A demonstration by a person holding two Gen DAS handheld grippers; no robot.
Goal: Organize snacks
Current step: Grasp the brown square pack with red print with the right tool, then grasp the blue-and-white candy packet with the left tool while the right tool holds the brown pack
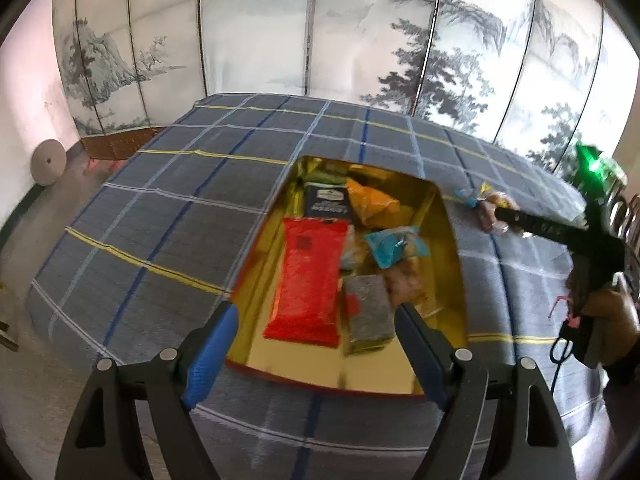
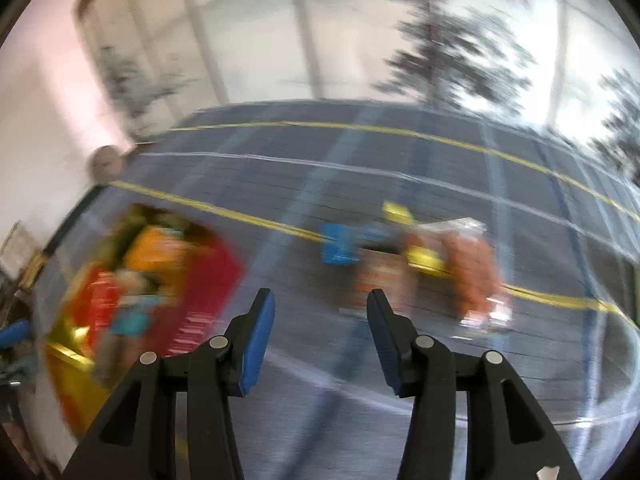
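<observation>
A gold-lined box (image 1: 448, 240) sits on the plaid tablecloth and holds several snack packs: a long red pack (image 1: 310, 280), a dark pack (image 1: 326, 200), an orange bag (image 1: 372, 202), a teal pack (image 1: 394, 246) and a grey-green pack (image 1: 366, 314). My left gripper (image 1: 316, 322) is open and empty above the box's near end. My right gripper (image 2: 320, 308) is open and empty over the cloth; the view is blurred. Loose snacks lie ahead of it: a blue pack (image 2: 340, 246), a yellow pack (image 2: 420, 256) and an orange-brown pack (image 2: 472, 276). The box shows at its left (image 2: 76, 364).
The right gripper's body (image 1: 568, 232) reaches in from the right in the left wrist view, near loose snacks (image 1: 486, 204) on the cloth. A painted folding screen (image 1: 320, 28) stands behind the table. The plaid cloth (image 1: 160, 208) spreads left of the box.
</observation>
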